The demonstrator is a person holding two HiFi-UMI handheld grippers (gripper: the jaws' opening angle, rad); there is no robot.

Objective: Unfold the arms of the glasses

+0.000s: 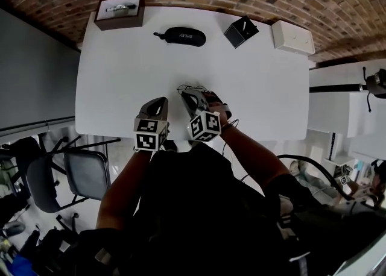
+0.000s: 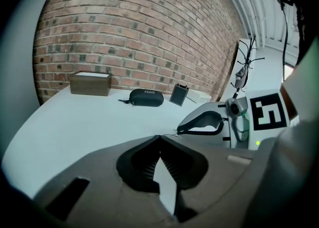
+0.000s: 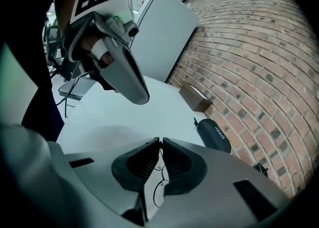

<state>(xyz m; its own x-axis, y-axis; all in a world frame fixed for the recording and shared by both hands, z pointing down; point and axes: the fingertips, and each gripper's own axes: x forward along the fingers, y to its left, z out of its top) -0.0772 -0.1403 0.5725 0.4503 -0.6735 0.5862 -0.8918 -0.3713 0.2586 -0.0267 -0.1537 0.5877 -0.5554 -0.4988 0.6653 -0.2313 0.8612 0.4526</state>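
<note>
**Both claws closed on the wire glasses**

The right claw (image 3: 160, 143) is clamped on the glasses (image 3: 158, 188). A thin dark wire rim shows in the slot between its ribbed black pads, hanging below the tips. The left claw (image 2: 160, 136) is pressed fully together. A hair-thin wire leaves its tips and runs sideways to the right claw's nose, so it seems to pinch the end of one arm. That wire is too fine to be sure of.

In the head view the glasses (image 1: 188, 87) sit at the right claw's tip, above the near edge of the white table (image 1: 120, 70). They lie just right of the left claw (image 1: 163, 100). The arm's long axis seems to run across from one claw to the other. I judge that unfolding means drawing the left claw away sideways while the right holds the frame steady. The wire is slight and springy, so a gentle pull suits it.

A soft black case (image 1: 184, 36) lies well beyond both claws.
</note>
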